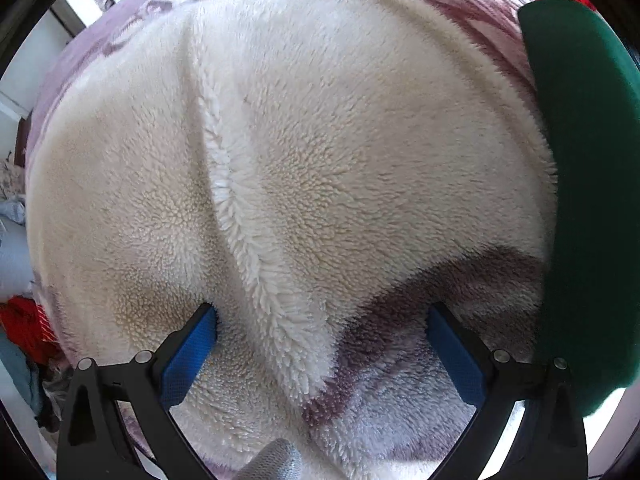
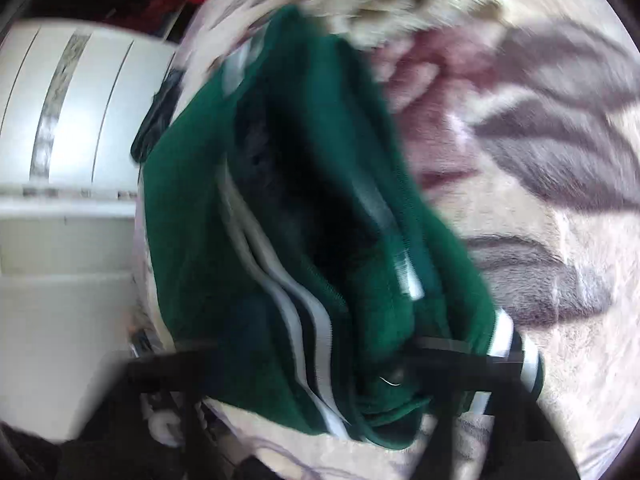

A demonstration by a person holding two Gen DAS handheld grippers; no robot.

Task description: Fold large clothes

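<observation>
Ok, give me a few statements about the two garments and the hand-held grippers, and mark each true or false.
1. The left hand-held gripper is open over the cream fleece garment. True.
2. The left gripper's finger pads are red. False: they are blue.
3. The green garment carries white stripes. True.
4. The green garment lies flat and neatly folded. False: it hangs bunched at the right hand-held gripper, in a blurred view.
5. The bedding under the clothes is plain white. False: it is pale with purple-grey patterning.

Both wrist views close above bedding (image 1: 400, 400), sharing green garment (image 2: 192, 208)
</observation>
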